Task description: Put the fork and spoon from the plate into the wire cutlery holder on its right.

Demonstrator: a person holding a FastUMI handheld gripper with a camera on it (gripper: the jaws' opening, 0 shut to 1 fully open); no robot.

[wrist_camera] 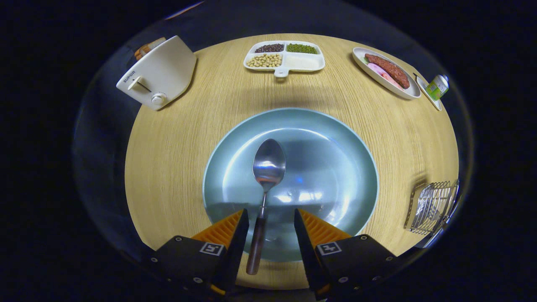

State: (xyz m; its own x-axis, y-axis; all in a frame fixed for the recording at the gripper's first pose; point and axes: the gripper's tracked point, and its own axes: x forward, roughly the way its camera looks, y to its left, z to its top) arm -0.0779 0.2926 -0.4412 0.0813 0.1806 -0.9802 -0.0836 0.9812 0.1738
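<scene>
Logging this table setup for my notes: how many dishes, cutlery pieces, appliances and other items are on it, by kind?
Dishes: 3 (round blue plate, white divided tray, white oval plate)
Cutlery: 1 (wooden-handled steel spoon, handle between the open gripper fingers)
Appliances: 1 (white toaster)
Holders: 1 (wire cutlery holder)
Containers: 1 (small green can)
Total: 7

You had the spoon (pixel 267 176) lying bowl-up on the pale blue plate (pixel 335 167), its dark handle overhanging the near rim; the wire cutlery holder (pixel 432 207) stood right of it.
</scene>
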